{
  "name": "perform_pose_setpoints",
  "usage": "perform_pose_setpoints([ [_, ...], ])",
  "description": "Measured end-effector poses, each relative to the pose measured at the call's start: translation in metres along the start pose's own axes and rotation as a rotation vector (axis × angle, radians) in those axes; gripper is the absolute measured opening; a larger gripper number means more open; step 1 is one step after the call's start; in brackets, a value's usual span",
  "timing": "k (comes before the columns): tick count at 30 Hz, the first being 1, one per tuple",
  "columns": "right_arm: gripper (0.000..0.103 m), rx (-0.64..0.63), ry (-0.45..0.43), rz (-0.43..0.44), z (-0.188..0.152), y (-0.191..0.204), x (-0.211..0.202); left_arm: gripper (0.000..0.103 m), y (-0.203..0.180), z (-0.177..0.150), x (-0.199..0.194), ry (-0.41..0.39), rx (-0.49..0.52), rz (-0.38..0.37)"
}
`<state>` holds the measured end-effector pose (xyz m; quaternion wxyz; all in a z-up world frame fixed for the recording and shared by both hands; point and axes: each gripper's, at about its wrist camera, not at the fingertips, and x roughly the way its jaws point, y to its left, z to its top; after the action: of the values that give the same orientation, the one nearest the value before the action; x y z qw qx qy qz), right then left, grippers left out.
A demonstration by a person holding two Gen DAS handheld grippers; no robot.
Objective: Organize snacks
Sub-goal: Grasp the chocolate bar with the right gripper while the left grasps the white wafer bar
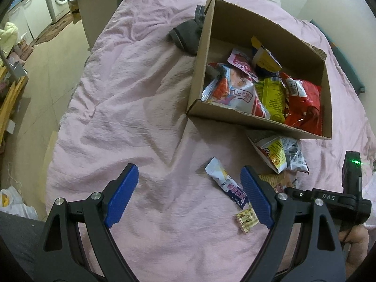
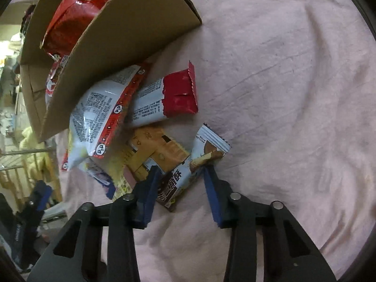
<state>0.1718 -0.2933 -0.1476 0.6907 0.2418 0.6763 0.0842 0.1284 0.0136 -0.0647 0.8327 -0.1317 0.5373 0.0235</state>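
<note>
gripping a brown-and-white snack bar [image 2: 188,176], right gripper [image 2: 181,171] fingers pinch it; left gripper [image 1: 188,188] fingers spread, empty.

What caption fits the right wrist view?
Right claw closing around a brown-and-white snack bar beside the cardboard box.

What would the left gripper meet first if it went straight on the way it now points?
Probably only the pink bedsheet: the left gripper has open jaws over bare cloth. The white snack bar lies just inside its right finger, so depth leaves some doubt.
</note>
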Motion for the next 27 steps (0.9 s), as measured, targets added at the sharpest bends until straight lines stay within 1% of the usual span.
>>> perform_pose_setpoints([
  [1, 0.027, -0.021, -0.010, -0.017, -0.002, 0.000, -0.002, 0.086, 0.000, 0.000, 0.000, 0.001, -0.002, 0.000],
  [2, 0.024, -0.031, -0.013, -0.023, -0.004, 0.000, -0.002, 0.086, 0.001, 0.000, 0.002, 0.005, -0.007, -0.001],
  [4, 0.022, -0.060, -0.012, -0.039, -0.007, -0.002, -0.004, 0.086, 0.002, 0.002, 0.004, 0.011, -0.017, 0.005],
  [7, 0.019, -0.085, -0.039, -0.077, -0.010, -0.007, -0.011, 0.086, 0.003, 0.002, 0.010, 0.027, -0.036, 0.009],
  [10, 0.017, -0.135, -0.097, -0.100, -0.018, -0.004, -0.026, 0.086, 0.006, 0.000, 0.017, 0.054, -0.076, -0.005],
  [12, 0.015, -0.161, -0.139, -0.091, -0.021, 0.000, -0.036, 0.086, 0.008, 0.000, 0.022, 0.073, -0.113, -0.023],
  [13, 0.014, -0.165, -0.168, -0.062, -0.021, 0.000, -0.043, 0.086, 0.009, -0.002, 0.026, 0.081, -0.135, -0.034],
  [15, 0.013, -0.176, -0.211, -0.039, -0.023, 0.002, -0.055, 0.084, 0.007, -0.004, 0.033, 0.092, -0.160, -0.048],
  [16, 0.012, -0.174, -0.218, -0.020, -0.023, 0.001, -0.058, 0.079, 0.004, -0.005, 0.037, 0.099, -0.161, -0.054],
  [17, 0.011, -0.169, -0.222, -0.010, -0.023, 0.001, -0.060, 0.071, -0.001, -0.005, 0.042, 0.111, -0.153, -0.059],
  [19, 0.011, -0.167, -0.226, 0.002, -0.021, 0.000, -0.063, 0.063, -0.011, -0.006, 0.054, 0.137, -0.126, -0.070],
  [21, 0.011, -0.169, -0.219, -0.001, -0.021, -0.001, -0.061, 0.059, -0.021, -0.008, 0.066, 0.164, -0.103, -0.076],
  [23, 0.011, -0.164, -0.208, -0.003, -0.019, -0.003, -0.058, 0.049, -0.028, -0.010, 0.077, 0.193, -0.089, -0.072],
  [25, 0.011, -0.153, -0.205, 0.006, -0.015, -0.005, -0.059, 0.045, -0.033, -0.014, 0.087, 0.222, -0.076, -0.061],
  [27, 0.011, -0.145, -0.206, 0.011, -0.017, -0.006, -0.059, 0.045, -0.038, -0.016, 0.093, 0.224, -0.050, -0.031],
])
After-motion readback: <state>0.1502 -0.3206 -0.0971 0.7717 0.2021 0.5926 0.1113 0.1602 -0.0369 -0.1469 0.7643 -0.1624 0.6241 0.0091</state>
